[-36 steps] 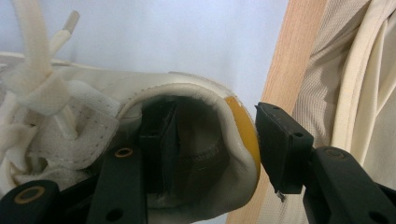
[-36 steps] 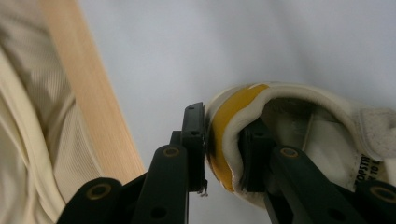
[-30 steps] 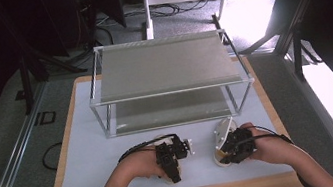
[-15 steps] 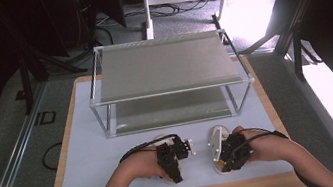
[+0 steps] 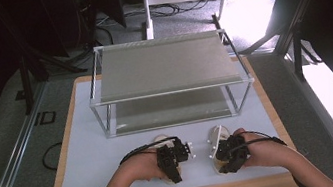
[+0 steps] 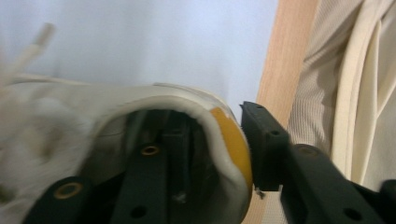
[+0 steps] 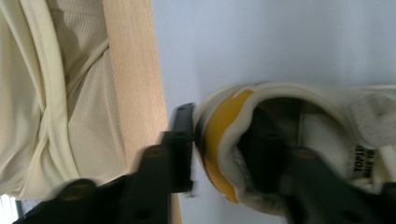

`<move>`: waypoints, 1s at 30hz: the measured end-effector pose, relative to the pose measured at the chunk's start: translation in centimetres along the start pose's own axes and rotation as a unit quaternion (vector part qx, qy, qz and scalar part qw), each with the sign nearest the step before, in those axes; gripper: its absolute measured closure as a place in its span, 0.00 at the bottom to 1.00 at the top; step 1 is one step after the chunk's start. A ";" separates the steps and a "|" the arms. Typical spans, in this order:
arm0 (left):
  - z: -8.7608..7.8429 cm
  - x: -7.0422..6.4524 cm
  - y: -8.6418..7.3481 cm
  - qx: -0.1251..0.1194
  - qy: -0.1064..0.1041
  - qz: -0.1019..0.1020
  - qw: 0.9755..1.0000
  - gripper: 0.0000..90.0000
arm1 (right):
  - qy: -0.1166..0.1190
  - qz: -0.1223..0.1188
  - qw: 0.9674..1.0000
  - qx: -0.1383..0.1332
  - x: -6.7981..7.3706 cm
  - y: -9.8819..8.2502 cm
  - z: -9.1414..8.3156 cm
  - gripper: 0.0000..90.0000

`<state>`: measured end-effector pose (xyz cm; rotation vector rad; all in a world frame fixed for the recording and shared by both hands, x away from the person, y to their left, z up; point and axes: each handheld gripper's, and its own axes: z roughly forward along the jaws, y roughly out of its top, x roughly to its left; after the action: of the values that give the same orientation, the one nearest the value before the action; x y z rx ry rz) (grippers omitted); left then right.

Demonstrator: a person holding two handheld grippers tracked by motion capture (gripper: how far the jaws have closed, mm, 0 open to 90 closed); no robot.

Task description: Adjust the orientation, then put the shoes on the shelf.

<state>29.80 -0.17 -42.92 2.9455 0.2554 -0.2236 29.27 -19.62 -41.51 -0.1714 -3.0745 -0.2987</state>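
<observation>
Gripping the heel of each white shoe, lower centre of the high view: left gripper (image 5: 172,166) closing onto left shoe (image 6: 140,107); right gripper (image 5: 229,157) clamping right shoe (image 7: 280,116).

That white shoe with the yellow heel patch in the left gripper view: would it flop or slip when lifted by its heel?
The white shoe with the yellow heel patch would probably sag toe-down, since the jaws, which have just been closing, pinch only its heel, one inside, one outside. The padded collar looks soft, so it may squash rather than slip. It seems light.
</observation>
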 end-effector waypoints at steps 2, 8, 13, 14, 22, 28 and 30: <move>-0.1 0.0 -0.2 -0.005 -0.004 0.007 1.000 0.77 | -0.005 -0.006 1.000 0.002 0.1 0.0 0.0 0.80; -1.3 0.4 -0.9 -0.055 -0.004 0.029 0.998 0.83 | -0.013 -0.020 1.000 0.003 0.2 0.0 -0.2 0.83; -1.9 0.2 -0.3 -0.083 0.035 0.057 0.994 0.84 | -0.034 -0.009 0.999 -0.017 -0.5 -0.6 -1.3 0.83; -2.0 0.2 -0.1 -0.088 0.041 0.060 0.993 0.84 | -0.039 -0.008 0.999 -0.020 -0.7 -0.7 -1.5 0.83; -2.7 1.0 1.3 -0.106 0.103 0.104 0.984 0.83 | -0.069 -0.007 0.997 -0.017 -2.4 -1.2 -2.8 0.83; -3.2 2.1 2.2 -0.119 0.114 0.122 0.979 0.83 | -0.078 0.001 0.997 -0.021 -4.2 -1.2 -3.3 0.83; -3.3 2.5 2.6 -0.125 0.121 0.125 0.977 0.83 | -0.083 0.006 0.996 -0.024 -4.9 -1.1 -3.5 0.83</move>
<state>33.15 -1.72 -39.72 2.7146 -0.0544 0.1894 34.10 -21.88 -38.59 -0.2268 -3.2308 -0.3771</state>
